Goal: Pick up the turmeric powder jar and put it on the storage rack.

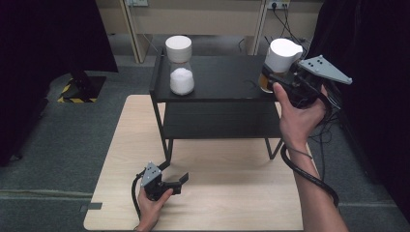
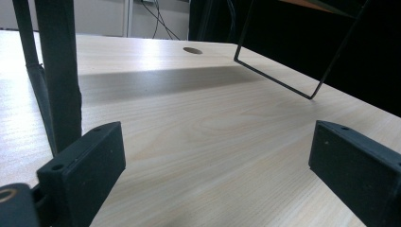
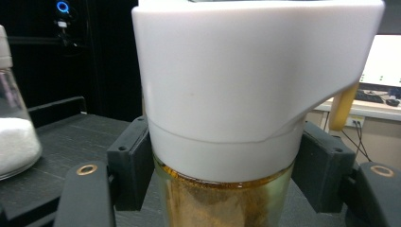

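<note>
The right gripper [image 1: 270,79] is clamped on a glass jar [image 1: 282,62] with a tall white spouted lid, holding it at the right end of the black shelf unit's [image 1: 217,77] top board. In the right gripper view, the two black jaws press against opposite sides of the jar [image 3: 227,198] just below the white lid [image 3: 250,71], at the level where the amber-brown granular contents begin. The jar stands upright between the jaws. Whether its base touches the shelf board cannot be told.

A second container, a flask-shaped glass jar [image 1: 181,72] with a white cap and white granular contents, stands upright on the left part of the same top board, well apart from the gripped jar. Its edge shows at the left of the right gripper view [image 3: 14,137].

The left gripper [image 1: 180,182] rests low over the light wooden worktop [image 1: 232,193], near its front left area, beside the front left leg of the shelf unit. In the left gripper view, its jaws stand wide apart with nothing between them; bare worktop [image 2: 213,142] lies between the pads, and the black shelf leg [image 2: 59,71] rises just beside the left jaw.
</note>
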`<state>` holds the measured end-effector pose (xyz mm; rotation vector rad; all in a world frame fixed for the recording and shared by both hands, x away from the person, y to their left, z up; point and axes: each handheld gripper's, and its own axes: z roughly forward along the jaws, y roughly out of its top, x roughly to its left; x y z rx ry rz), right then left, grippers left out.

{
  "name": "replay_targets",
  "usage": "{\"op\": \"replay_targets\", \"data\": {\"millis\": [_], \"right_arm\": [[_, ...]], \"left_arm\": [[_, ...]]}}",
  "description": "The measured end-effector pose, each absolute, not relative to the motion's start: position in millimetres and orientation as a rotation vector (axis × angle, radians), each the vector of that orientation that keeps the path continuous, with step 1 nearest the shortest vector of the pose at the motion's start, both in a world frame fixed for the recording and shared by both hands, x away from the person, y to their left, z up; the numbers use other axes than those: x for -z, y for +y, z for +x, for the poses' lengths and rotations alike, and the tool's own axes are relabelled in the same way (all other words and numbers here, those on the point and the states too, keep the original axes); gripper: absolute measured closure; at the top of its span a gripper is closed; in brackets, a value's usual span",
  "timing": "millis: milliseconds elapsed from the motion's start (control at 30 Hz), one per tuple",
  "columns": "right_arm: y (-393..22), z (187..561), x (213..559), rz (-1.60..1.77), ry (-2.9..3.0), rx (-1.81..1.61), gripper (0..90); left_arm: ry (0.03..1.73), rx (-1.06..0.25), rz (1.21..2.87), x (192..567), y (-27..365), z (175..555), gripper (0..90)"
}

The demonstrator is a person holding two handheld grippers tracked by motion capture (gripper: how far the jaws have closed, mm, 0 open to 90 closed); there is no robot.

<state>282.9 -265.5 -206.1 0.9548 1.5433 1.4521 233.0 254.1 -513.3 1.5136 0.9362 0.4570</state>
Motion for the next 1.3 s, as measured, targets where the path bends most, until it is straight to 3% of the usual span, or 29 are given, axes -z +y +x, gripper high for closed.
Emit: {"op": "replay_targets", "data": {"millis": [767,1067,1300], "right_arm": [[-264.1,303.7,204.3,1.018,1.568,-1.452,30.5],[-266.7,305.0,200.8,1.038,1.598,-1.458,13.3],[-269.2,296.8,202.7,1.033,1.6,-1.466,8.3]], "left_arm": [[0.936,-0.46,1.513,513.5,253.9,232.5,3.7],[0.937,-0.461,1.512,513.6,254.0,232.3,3.7],[0.937,-0.462,1.512,513.6,253.9,232.2,3.6]]}}
